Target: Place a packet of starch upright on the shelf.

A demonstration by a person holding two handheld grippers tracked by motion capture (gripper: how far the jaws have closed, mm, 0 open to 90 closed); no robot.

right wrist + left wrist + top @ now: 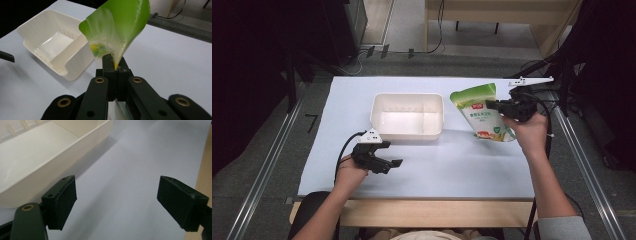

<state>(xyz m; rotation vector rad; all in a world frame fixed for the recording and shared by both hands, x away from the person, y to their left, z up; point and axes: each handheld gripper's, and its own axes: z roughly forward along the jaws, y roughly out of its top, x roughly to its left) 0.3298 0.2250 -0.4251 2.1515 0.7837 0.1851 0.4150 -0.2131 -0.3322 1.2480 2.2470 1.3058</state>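
The right gripper [490, 104] is clamped on the edge of the green pouch [481, 112], holding it at the right of the table [422, 170]. The pouch's long axis runs far-to-near, slightly tilted. The white bin [407, 116] lies directly left of the pouch, close by. The left gripper [394, 163] rests near the bin's near-left corner, jaws apart and empty. The right hand is nearer the pouch.

Left gripper [117, 202] jaws gape apart over the pale table [130, 170] — cream tub [50, 152] just beside.
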